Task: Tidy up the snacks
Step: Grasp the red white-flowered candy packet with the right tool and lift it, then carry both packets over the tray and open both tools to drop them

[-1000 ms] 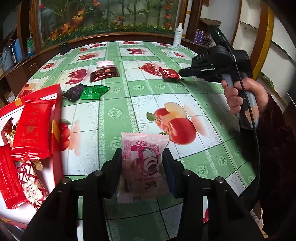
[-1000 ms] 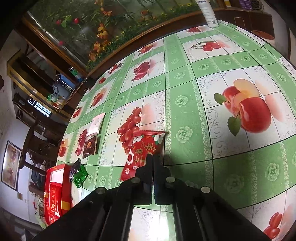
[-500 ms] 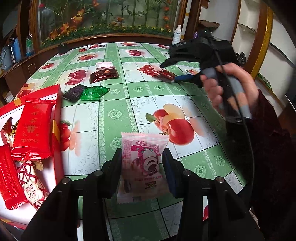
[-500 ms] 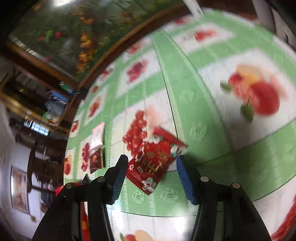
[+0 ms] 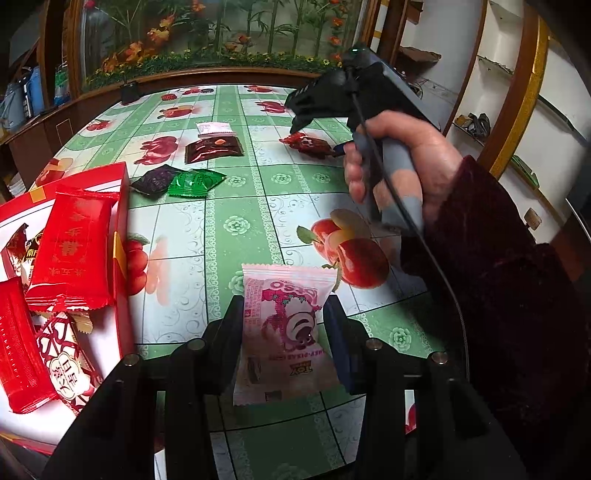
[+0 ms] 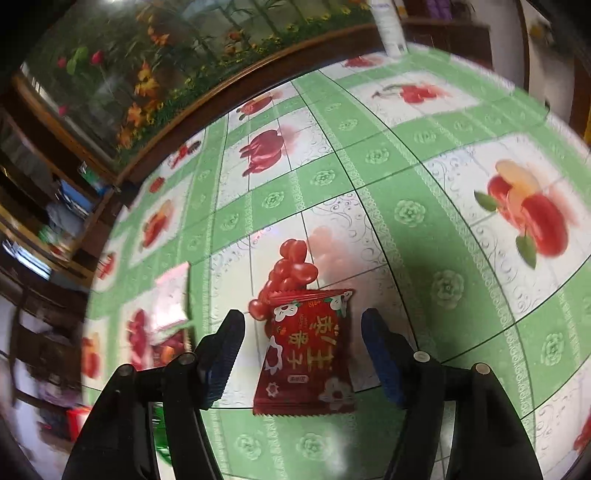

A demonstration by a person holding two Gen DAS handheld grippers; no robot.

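Observation:
My left gripper [image 5: 284,306] is shut on a pink snack packet [image 5: 284,332] with a cartoon bear, held just above the table beside the red box [image 5: 123,206]. Several red packets [image 5: 70,251] lie in that box. Farther back, a hand [image 5: 399,166] holds my right gripper [image 5: 299,122] over a dark red packet [image 5: 310,144]. In the right wrist view the right gripper [image 6: 303,321] has its jaws opening. The red packet [image 6: 306,362] lies flat on the table between the fingers, and neither pad touches it.
Loose snacks lie on the green fruit-print tablecloth [image 5: 236,225]: a green packet [image 5: 195,182], a purple one [image 5: 155,181], a dark brown one [image 5: 214,149] and a white-pink one [image 5: 214,127]. A dark sleeve [image 5: 498,295] fills the right side. A white bottle [image 6: 388,29] stands at the far edge.
The right gripper has swung left over the dark red packet, and its jaws have gone from shut to wide apart around it. The left gripper and the pink packet have stayed put.

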